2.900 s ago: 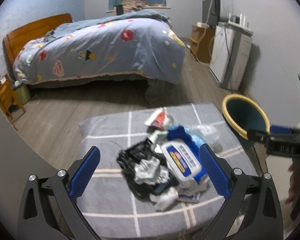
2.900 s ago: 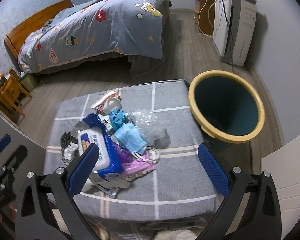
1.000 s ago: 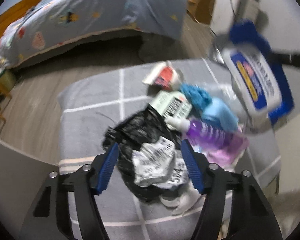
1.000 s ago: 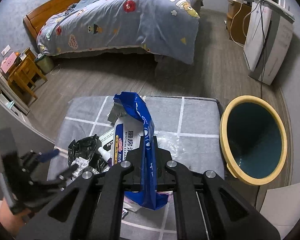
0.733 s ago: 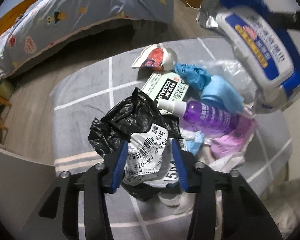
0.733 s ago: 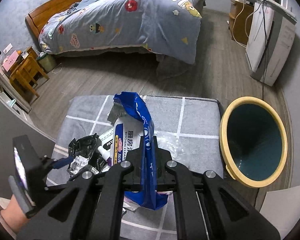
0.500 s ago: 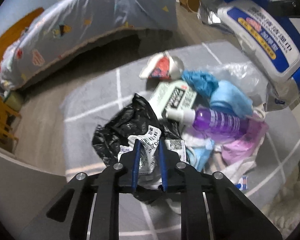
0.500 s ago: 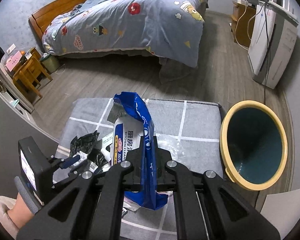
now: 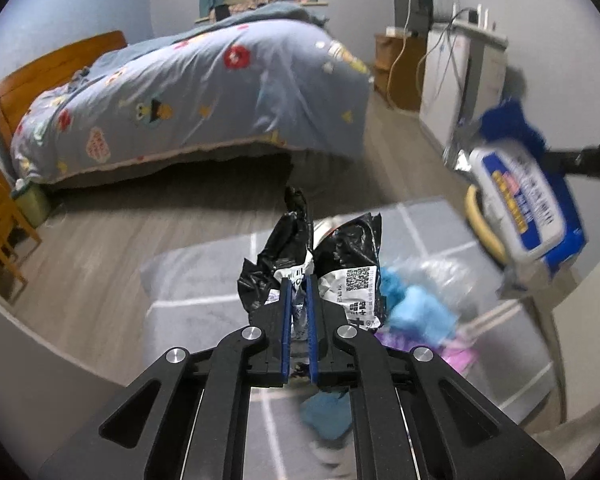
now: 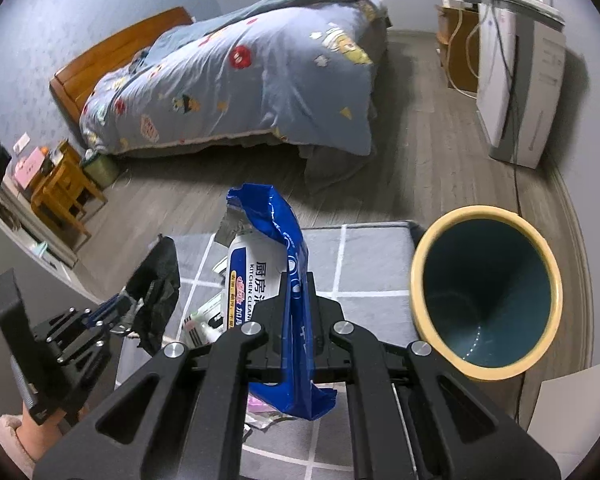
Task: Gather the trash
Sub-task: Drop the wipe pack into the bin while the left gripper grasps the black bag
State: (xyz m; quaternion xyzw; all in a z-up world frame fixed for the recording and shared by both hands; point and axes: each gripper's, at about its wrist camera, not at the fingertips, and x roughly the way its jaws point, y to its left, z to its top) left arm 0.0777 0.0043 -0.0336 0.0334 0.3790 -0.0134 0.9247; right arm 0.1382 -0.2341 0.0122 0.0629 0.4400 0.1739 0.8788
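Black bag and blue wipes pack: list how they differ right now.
The black bag is crumpled film with white barcode labels; the wipes pack is glossy blue with a white printed panel. The bag is pinched in the left gripper; the pack is in the right gripper, nearer the bin. The bag bunches upward; the pack hangs long and flat. Both are clamped and lifted off the mat.
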